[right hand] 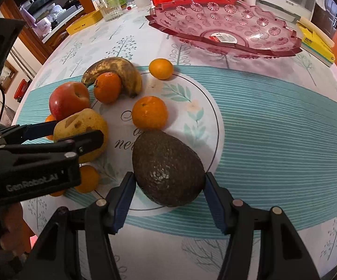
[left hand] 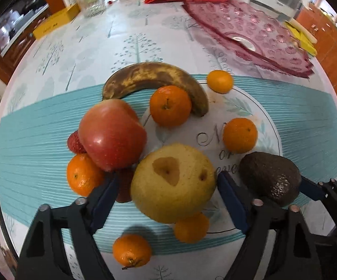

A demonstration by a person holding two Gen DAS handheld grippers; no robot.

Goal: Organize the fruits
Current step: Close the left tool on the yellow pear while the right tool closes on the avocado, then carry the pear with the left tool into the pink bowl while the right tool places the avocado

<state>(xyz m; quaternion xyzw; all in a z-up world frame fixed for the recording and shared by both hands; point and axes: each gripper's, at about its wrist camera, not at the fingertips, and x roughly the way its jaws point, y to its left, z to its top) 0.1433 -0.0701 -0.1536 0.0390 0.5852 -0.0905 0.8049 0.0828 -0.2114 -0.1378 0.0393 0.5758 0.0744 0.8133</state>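
Avocado (right hand: 168, 170) sits gripped in the right hand-held gripper (right hand: 169, 193) — pads touching.

Both views are evenly and brightly lit; soft shadows are cast beneath the fruit (left hand: 131, 231). Straight lines are bowed by fisheye distortion, corners are blacked out, and edges are slightly blurred.
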